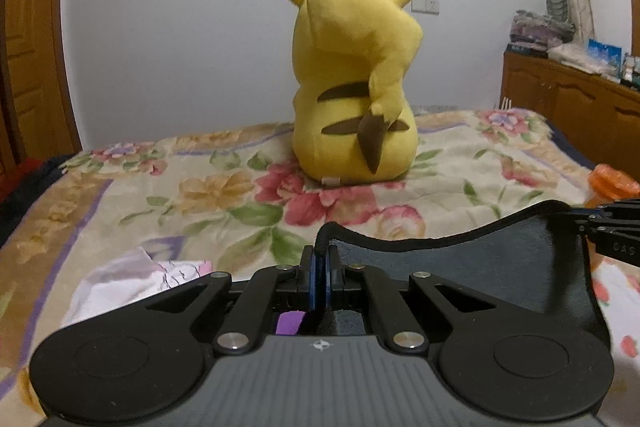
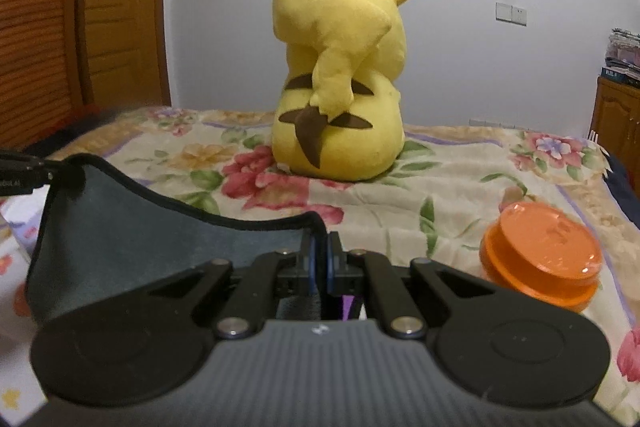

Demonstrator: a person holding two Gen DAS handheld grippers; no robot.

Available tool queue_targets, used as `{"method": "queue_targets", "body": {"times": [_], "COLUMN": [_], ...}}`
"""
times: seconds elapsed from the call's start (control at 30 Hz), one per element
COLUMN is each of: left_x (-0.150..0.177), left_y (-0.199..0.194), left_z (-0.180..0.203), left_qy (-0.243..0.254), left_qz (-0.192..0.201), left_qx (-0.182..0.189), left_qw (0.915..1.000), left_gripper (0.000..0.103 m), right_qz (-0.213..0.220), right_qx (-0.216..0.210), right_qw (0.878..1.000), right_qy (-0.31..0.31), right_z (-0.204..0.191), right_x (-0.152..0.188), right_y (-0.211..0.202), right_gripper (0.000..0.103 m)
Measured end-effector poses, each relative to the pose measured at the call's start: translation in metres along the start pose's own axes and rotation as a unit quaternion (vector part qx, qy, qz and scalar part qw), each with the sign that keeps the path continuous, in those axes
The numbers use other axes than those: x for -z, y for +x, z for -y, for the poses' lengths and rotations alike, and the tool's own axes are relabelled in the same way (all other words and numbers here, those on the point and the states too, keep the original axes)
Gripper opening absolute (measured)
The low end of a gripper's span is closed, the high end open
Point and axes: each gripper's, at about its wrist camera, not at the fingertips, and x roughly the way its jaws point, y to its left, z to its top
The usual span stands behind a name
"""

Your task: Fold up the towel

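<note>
A dark grey towel (image 1: 500,267), soft and napped with a black stitched hem, hangs slack between the two grippers above the bed. The left gripper (image 1: 321,267) has its jaws pinched tight on one top corner; the right gripper (image 2: 320,263) clamps the other corner the same way, so the upper edge sags in a shallow curve between them. Below lies a fleecy blanket (image 1: 200,195) printed with pink, orange and purple flowers. To the left rests a crumpled white cloth (image 1: 132,279). In the middle sits a yellow plush toy (image 2: 340,87), back turned, with brown stripes. To the right lies a glossy orange spool (image 2: 544,255), round and flat-topped. The lettering on the gripper fingers is too blurred to read.
</note>
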Motion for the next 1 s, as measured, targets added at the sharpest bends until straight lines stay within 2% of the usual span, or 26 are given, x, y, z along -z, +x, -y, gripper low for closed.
{"method": "queue_targets", "body": {"times": [0.27, 0.6, 0.7, 0.77, 0.83, 0.93, 1.0], "left_x": [0.02, 0.035, 0.038, 0.039, 0.04, 0.04, 0.041], "left_y": [0.03, 0.05, 0.05, 0.047, 0.043, 0.037, 0.031], "left_z": [-0.001, 0.001, 0.001, 0.002, 0.004, 0.005, 0.007], "left_qy": [0.005, 0.017, 0.018, 0.02, 0.024, 0.028, 0.032], "left_qz": [-0.022, -0.051, -0.057, -0.057, -0.055, -0.059, -0.061], "left_qx": [-0.011, -0.012, -0.009, -0.007, -0.008, -0.006, -0.004], "left_qw": [0.9997, 0.9985, 0.9982, 0.9981, 0.9981, 0.9978, 0.9977], "left_gripper": [0.008, 0.011, 0.02, 0.04, 0.048, 0.051, 0.055], "right_qz": [-0.042, -0.067, -0.07, -0.072, -0.073, -0.075, -0.075], "right_qx": [0.01, 0.008, 0.01, 0.012, 0.012, 0.013, 0.012], "right_qw": [0.999, 0.998, 0.997, 0.997, 0.997, 0.997, 0.997], "right_qy": [-0.006, 0.003, 0.004, 0.002, 0.003, 0.003, 0.005], "right_z": [0.002, 0.006, 0.007, 0.007, 0.007, 0.006, 0.004], "right_x": [0.022, 0.033, 0.035, 0.036, 0.035, 0.034, 0.033], "right_y": [0.03, 0.047, 0.046, 0.045, 0.043, 0.036, 0.03], "right_gripper": [0.006, 0.007, 0.01, 0.012, 0.013, 0.017, 0.039]}}
